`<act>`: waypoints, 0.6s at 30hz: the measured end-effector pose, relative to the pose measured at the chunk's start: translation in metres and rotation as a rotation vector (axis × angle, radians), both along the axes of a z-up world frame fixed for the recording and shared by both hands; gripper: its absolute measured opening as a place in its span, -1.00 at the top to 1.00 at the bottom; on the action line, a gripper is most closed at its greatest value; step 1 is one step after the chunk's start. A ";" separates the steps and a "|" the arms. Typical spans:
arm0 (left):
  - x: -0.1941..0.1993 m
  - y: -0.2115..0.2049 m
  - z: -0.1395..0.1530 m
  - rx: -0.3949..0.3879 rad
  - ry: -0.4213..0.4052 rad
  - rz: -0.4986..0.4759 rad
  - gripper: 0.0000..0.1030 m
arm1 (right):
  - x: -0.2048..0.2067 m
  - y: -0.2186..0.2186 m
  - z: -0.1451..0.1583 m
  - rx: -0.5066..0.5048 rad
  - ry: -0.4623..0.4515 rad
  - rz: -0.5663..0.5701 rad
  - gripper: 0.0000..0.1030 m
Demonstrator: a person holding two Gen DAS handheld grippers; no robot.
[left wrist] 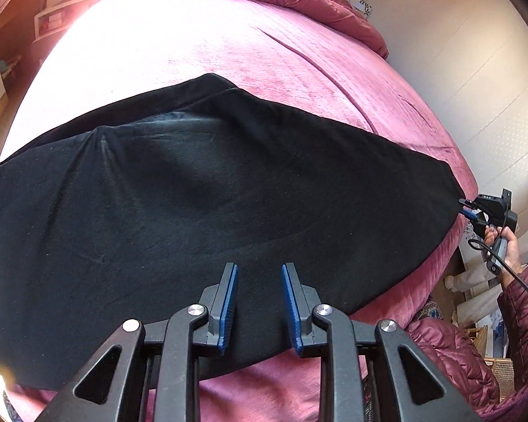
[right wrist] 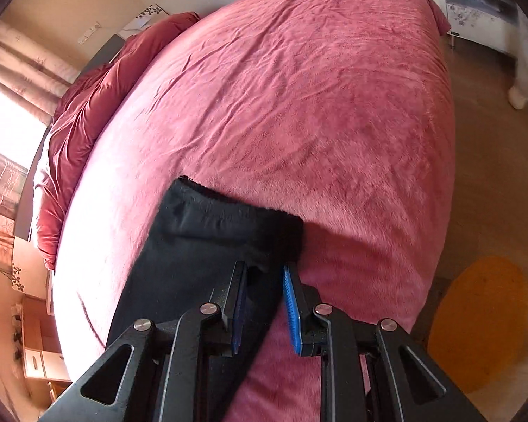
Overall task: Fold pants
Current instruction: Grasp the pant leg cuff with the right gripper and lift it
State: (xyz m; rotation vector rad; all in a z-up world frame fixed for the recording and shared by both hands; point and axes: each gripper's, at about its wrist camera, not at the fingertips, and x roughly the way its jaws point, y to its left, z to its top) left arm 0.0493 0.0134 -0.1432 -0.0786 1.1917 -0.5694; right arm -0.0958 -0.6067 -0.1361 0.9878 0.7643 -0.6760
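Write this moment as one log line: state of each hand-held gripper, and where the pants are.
pants: flat on bed | left hand-held gripper: open above pants | right hand-held gripper: open at pants end

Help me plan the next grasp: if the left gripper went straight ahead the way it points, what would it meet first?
Most likely the black pants, spread on the pink bedspread directly ahead of the open left gripper. How far above the cloth it is remains unclear.

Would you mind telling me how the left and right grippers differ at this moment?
The left gripper hovers over the middle of the black pants, while the right gripper sits at their end. The left gripper's fingers have only flat cloth beneath them; the right gripper's fingers straddle a cloth edge. Both are open, with blue pads.
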 end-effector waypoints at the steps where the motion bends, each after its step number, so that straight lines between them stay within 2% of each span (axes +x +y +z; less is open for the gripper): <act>1: 0.000 -0.003 -0.001 0.004 0.003 -0.006 0.51 | 0.006 0.005 0.004 -0.014 -0.009 0.008 0.85; 3: 0.000 -0.009 -0.001 0.010 0.002 -0.017 0.50 | 0.003 -0.001 0.014 -0.064 -0.037 0.022 0.86; 4: -0.001 -0.011 -0.002 0.011 0.001 -0.020 0.50 | 0.005 -0.003 0.013 -0.072 -0.018 0.023 0.87; 7: 0.001 -0.015 -0.004 0.023 0.011 -0.025 0.50 | 0.005 -0.009 -0.012 -0.025 0.053 0.030 0.86; 9: 0.002 -0.019 -0.006 0.039 0.016 -0.023 0.50 | -0.001 -0.007 -0.015 -0.022 0.022 0.029 0.81; 10: 0.002 -0.020 -0.006 0.041 0.016 -0.023 0.50 | -0.008 -0.008 -0.015 -0.003 -0.006 0.019 0.75; 12: 0.003 -0.023 -0.004 0.035 0.015 -0.026 0.50 | -0.027 -0.009 -0.013 0.016 -0.031 -0.004 0.43; 14: 0.004 -0.024 -0.004 0.032 0.010 -0.022 0.50 | -0.037 -0.003 -0.011 0.031 -0.064 -0.003 0.23; 18: 0.004 -0.027 -0.006 0.017 0.006 -0.018 0.49 | -0.054 0.013 -0.020 0.107 -0.138 0.025 0.15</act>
